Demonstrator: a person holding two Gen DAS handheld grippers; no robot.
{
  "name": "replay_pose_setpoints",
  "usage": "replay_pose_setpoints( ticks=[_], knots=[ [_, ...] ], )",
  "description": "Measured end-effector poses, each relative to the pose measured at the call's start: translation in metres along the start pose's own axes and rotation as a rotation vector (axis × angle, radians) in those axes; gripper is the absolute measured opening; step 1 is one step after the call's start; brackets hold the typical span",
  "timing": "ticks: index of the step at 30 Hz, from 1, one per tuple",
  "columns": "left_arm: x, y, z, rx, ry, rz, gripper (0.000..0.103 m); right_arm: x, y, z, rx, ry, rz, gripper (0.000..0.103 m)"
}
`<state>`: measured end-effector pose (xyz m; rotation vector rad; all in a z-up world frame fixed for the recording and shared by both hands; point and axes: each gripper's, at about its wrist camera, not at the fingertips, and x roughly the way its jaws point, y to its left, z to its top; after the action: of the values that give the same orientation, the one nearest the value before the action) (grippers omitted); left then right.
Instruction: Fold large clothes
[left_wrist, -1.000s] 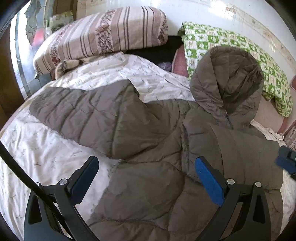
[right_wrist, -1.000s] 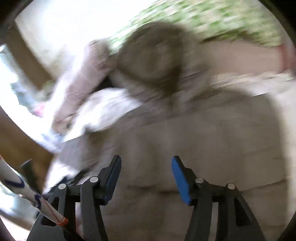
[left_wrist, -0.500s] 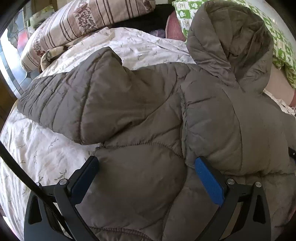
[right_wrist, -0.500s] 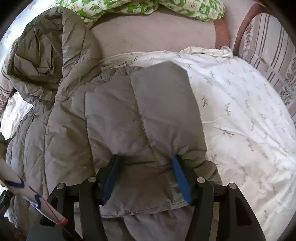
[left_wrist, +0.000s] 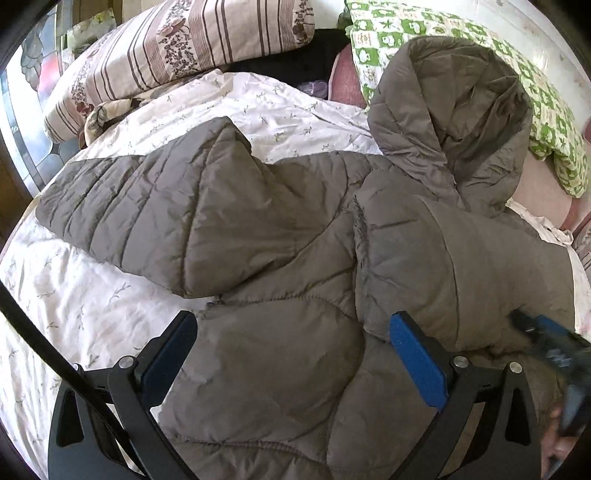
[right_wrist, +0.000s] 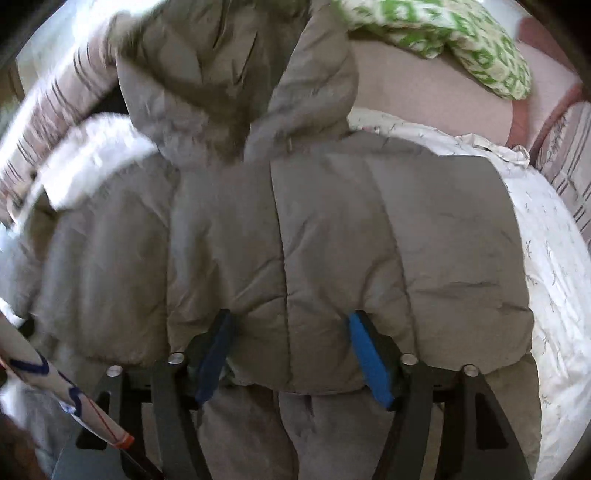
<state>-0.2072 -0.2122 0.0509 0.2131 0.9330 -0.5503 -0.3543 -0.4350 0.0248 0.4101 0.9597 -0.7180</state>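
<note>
While the grey puffer jacket lies spread on the white floral bedsheet, fold is roughly one step in. Judging by the layout: one sleeve is already folded across the jacket body, cuff end down near the hem side. Other sleeve is still stretched out sideways off the jacket body, unfolded. Hood sticks out flat past the collar, also unfolded. Left to do, my read: second sleeve in, hood down, then body halved.

Right gripper: jaws have just been opening, pads stand either side of the folded sleeve's puffy end, fabric bulging between them; looks like release, not a clamp. Left gripper: jaws wide apart, hovering over the jacket body, nothing pinched.

Around the jacket: striped pillow beyond the spread sleeve, green patterned pillow behind the hood. Neither touches the sleeve path. Only obstruction I'd flag: right gripper sits on the jacket where the second sleeve should land.
</note>
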Motion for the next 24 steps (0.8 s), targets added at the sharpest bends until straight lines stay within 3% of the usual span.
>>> replay_pose_setpoints(
  ticks=[3,5,11,17,24],
  knots=[
    [-0.007,0.006,0.003,-0.003,-0.02,-0.001,0.103,-0.004,0.0,0.002,-0.007,-0.004,-0.014,0.074],
    [-0.011,0.014,0.007,-0.014,-0.036,0.0,0.103,-0.025,-0.002,-0.003,0.027,-0.025,0.023,0.074],
    [-0.019,0.056,0.02,-0.094,-0.077,0.031,0.103,-0.086,0.013,-0.053,-0.022,-0.1,0.101,0.077],
    [-0.016,0.102,0.024,-0.141,-0.084,0.087,0.103,-0.047,0.033,-0.088,-0.114,0.005,0.101,0.078],
    [-0.015,0.2,0.037,-0.291,-0.129,0.144,0.103,-0.044,0.025,-0.093,-0.116,-0.001,0.161,0.082]
  ],
)
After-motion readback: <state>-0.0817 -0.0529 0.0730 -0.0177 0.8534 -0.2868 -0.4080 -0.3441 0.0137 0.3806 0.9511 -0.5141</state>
